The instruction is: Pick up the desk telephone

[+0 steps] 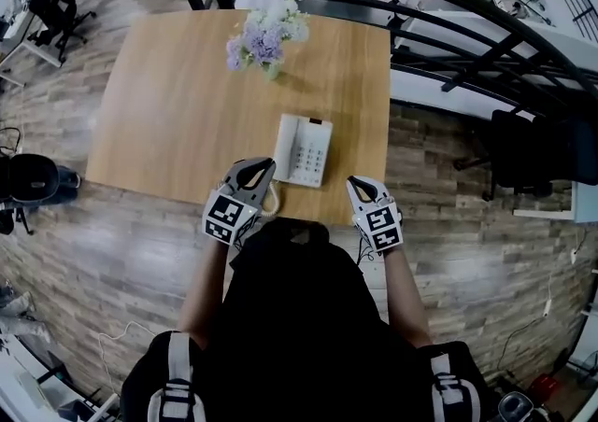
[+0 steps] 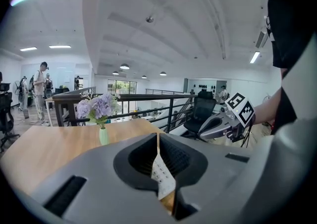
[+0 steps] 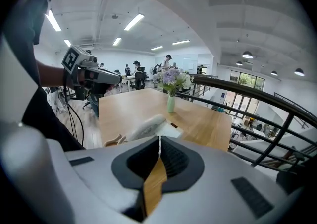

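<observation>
The white desk telephone [image 1: 304, 149] lies near the front edge of the wooden table [image 1: 168, 112], its handset [image 3: 146, 128] on the left side and the keypad [image 2: 162, 176] on the right. My left gripper [image 1: 263, 168] is shut and empty, its tip just left of the phone's near corner. My right gripper [image 1: 356, 184] is also shut and empty, at the table's front edge to the right of the phone. In the left gripper view the jaws [image 2: 158, 141] meet with only a slit between them. The right gripper view shows the same [image 3: 159, 141].
A pale green vase of lilac flowers [image 1: 266, 37] stands at the table's far side. A dark metal railing [image 1: 448, 28] runs behind and to the right of the table. An office chair [image 1: 537, 154] stands at the right. People stand at desks far off [image 3: 136, 69].
</observation>
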Available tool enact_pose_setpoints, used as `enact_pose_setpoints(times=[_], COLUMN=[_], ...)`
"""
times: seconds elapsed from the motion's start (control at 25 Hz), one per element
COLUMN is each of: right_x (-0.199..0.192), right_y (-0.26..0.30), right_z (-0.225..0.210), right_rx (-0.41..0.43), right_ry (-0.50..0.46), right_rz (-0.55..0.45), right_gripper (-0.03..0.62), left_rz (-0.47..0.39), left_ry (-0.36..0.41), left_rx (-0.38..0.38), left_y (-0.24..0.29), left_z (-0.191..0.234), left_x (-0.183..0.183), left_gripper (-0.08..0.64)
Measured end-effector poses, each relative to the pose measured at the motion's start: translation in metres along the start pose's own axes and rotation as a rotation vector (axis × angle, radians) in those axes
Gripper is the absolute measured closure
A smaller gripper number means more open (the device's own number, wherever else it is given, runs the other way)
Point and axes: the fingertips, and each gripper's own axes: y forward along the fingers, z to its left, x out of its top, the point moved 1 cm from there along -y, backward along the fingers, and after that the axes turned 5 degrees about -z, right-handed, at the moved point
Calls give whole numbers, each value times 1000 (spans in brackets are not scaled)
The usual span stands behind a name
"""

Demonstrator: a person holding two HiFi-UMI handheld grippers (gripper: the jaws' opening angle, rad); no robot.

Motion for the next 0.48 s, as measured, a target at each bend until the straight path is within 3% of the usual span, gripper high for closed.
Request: enact_pose_setpoints(times=[0.48], right_x=[12], right_y=[57], right_z=[9], right_rx=[-64], right_ry=[56], right_rz=[36], right_gripper=[566], left_rz=[42], left_ry=[-5], left_rx=[-133], left_y=[24], left_z=[50], left_x=[-23], left_gripper=[537])
